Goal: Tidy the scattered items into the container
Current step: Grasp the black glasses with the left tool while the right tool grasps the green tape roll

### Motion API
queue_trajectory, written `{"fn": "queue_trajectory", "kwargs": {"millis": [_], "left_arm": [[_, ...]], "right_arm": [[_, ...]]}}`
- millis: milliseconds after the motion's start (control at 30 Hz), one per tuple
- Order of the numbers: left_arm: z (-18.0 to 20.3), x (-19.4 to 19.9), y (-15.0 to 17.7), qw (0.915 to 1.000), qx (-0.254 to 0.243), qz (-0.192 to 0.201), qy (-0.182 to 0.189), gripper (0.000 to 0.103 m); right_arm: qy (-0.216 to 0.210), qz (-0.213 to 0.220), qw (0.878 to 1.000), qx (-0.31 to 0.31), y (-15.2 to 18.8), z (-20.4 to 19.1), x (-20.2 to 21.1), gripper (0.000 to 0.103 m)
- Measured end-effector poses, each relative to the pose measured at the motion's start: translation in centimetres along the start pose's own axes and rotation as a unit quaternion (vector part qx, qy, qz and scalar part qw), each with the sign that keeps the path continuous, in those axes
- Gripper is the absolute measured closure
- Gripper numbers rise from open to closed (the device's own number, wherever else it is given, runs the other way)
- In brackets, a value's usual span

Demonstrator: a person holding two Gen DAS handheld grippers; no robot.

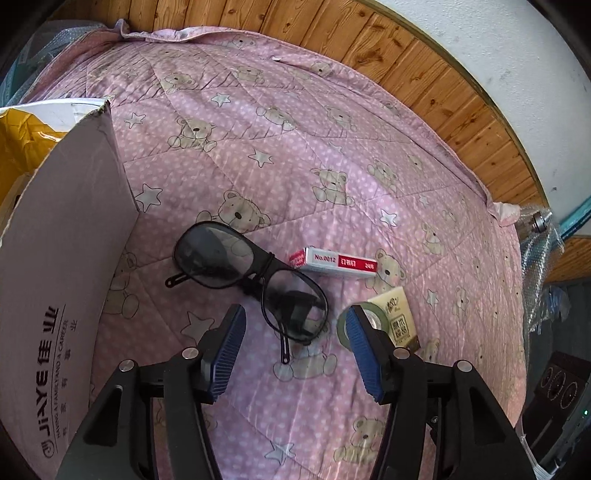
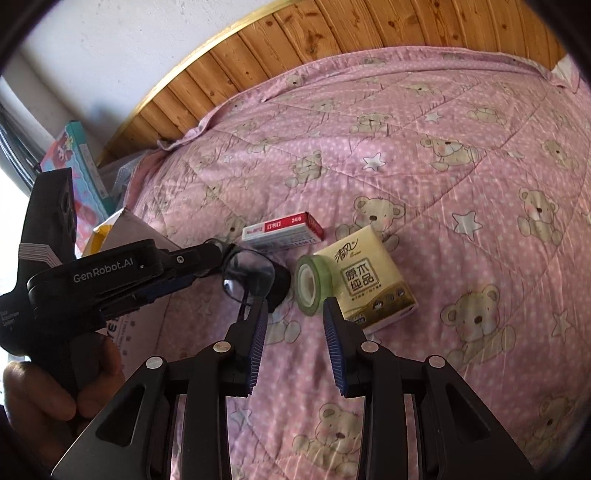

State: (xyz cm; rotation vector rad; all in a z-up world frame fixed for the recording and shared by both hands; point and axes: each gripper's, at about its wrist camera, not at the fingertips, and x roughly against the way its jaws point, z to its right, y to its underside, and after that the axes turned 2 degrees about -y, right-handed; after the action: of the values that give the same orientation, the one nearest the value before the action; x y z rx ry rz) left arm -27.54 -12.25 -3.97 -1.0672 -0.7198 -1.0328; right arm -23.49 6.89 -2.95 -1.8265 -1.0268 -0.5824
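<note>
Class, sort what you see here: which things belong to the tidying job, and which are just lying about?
Part of the job:
sunglasses
staple box
tape roll
tissue pack
cardboard box, the container
left tongs and right tongs, both open

Just lying about:
bear-print quilt
picture book
bubble wrap

Pink quilted bedspread (image 1: 295, 155) printed with teddy bears and white stars, spread flat and lit by daylight. Behind it, knotty wooden wall panelling (image 2: 332, 33) capped by a pale trim strip, then scuffed white plaster wall (image 1: 517, 55) above.
</note>
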Motion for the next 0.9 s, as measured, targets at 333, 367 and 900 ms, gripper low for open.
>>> {"fn": "queue_trajectory", "kwargs": {"millis": [333,367,900], "left_arm": [[-0.8,-4.1,-3.4,0.9973,-0.011,0.025,-0.068,0.037],[-0.5,-4.3,-3.4,0.9961,-0.025,0.029,-0.079,0.037],[-5.5,-1.7,0.5,0.999,0.04,-0.009,0.017,0.041]], "right_arm": [[0.025,-0.018,0.997,0.069,-1.5,-0.9,-4.8,0.071],[0.024,-0.02,0.997,0.076,-1.4,-1.2,-5.0,0.077],[-0.015,-0.029,0.998,0.054,1.1,-1.4,-4.2,0.093]]}}
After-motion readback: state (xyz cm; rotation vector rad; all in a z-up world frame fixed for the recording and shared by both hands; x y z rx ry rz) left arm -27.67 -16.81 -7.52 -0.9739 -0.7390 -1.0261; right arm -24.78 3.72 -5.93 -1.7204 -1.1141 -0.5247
